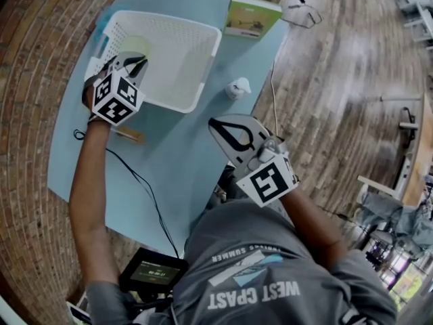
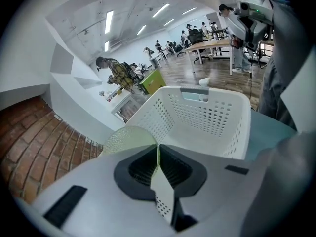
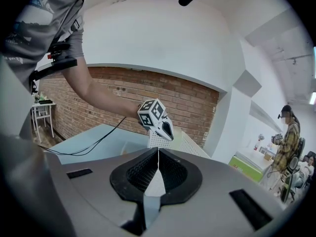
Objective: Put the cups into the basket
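Note:
A white perforated basket (image 1: 177, 53) stands on the light blue table (image 1: 183, 161). My left gripper (image 1: 134, 65) is at the basket's near left wall, shut on the rim of a pale green cup (image 1: 133, 47). In the left gripper view the cup (image 2: 126, 139) hangs just short of the basket (image 2: 207, 122), its thin wall pinched between the jaws of the left gripper (image 2: 158, 154). A small white cup (image 1: 237, 87) sits on the table right of the basket. My right gripper (image 1: 218, 124) hovers near the table's right edge, shut and empty, and looks toward the left gripper (image 3: 157, 118).
A green-covered book (image 1: 252, 15) lies at the table's far edge. A small wooden piece (image 1: 128, 135) and a black cable (image 1: 145, 188) lie on the table below my left hand. A brick floor surrounds the table on the left, wooden floor on the right.

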`<state>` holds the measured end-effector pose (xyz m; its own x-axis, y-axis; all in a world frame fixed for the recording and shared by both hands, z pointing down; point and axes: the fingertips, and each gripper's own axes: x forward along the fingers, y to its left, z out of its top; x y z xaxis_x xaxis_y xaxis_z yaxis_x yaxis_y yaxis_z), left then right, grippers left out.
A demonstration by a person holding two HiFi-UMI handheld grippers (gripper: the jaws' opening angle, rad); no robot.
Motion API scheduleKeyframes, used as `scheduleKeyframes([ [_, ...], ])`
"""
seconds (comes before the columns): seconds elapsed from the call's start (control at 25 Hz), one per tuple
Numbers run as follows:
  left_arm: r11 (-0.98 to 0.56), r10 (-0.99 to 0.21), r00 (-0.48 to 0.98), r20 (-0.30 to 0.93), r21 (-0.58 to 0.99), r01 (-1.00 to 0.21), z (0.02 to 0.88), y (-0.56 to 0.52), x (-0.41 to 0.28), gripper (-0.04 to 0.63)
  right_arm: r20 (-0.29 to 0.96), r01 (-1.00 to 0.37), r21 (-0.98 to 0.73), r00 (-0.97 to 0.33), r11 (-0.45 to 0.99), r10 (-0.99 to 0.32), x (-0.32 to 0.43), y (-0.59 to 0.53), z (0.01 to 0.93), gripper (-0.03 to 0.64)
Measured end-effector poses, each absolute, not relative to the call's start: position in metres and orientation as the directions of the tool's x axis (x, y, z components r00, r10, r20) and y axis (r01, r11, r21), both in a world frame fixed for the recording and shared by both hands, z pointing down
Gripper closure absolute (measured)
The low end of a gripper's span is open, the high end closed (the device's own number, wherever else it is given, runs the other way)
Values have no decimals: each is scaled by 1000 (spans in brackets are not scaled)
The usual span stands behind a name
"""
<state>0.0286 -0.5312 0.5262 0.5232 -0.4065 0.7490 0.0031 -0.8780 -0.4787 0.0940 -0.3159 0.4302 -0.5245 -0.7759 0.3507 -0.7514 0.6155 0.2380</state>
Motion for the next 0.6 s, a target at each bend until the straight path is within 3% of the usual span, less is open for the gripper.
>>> scheduleKeyframes([
  [0.6, -925, -295, 469, 832, -372, 78, 568, -546, 46, 575, 377, -765, 224, -503, 604, -778, 101, -330, 445, 603],
])
